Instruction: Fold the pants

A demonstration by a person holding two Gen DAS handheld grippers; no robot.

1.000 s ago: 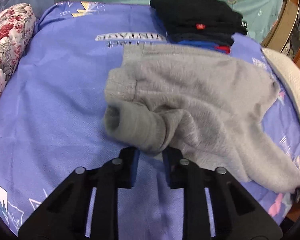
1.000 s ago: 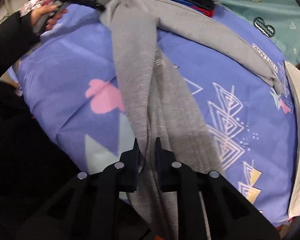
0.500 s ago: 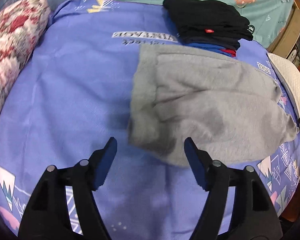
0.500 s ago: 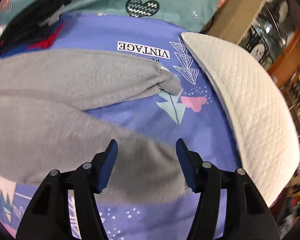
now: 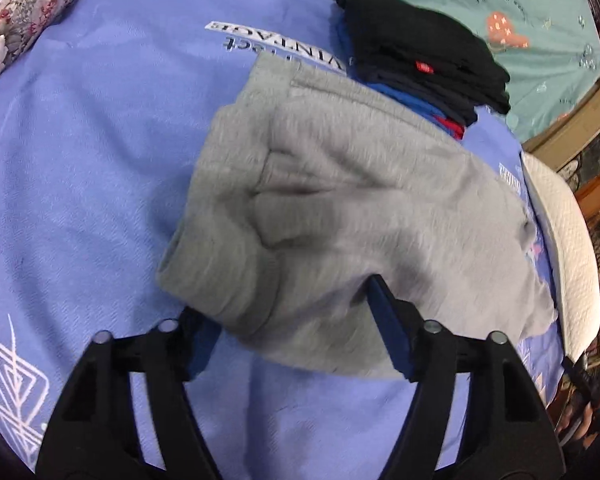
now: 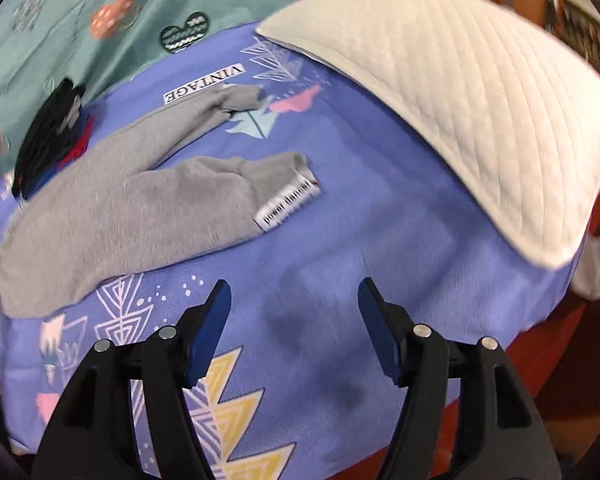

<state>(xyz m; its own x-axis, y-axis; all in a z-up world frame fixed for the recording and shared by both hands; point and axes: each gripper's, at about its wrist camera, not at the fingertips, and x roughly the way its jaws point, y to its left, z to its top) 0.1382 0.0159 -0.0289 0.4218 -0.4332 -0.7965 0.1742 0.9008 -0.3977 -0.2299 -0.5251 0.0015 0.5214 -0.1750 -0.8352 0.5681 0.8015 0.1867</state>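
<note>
Grey sweatpants (image 5: 340, 200) lie crumpled on a blue printed bedspread (image 5: 80, 160). My left gripper (image 5: 284, 300) straddles their near folded edge. Its jaws are closing with the cloth bulging between them, and the left fingertip is partly hidden behind the cloth. In the right wrist view the two pant legs (image 6: 120, 208) stretch to the left, one ending in a white label (image 6: 286, 204). My right gripper (image 6: 294, 284) hangs over bare bedspread (image 6: 380, 240), to the lower right of the legs. Its jaws are opening and nothing is between them.
A stack of folded black, blue and red clothes (image 5: 420, 52) sits just beyond the pants. A white quilted pillow (image 6: 460, 80) fills the bed's right side, a floral pillow (image 5: 28, 12) the far left. A teal sheet (image 5: 500, 8) lies behind. The bed's edge is near the right gripper.
Both grippers let go of the pants and opened. The pants dropped onto the bed. The right gripper swung right, off the legs; the left one has narrowed around the near fold.
</note>
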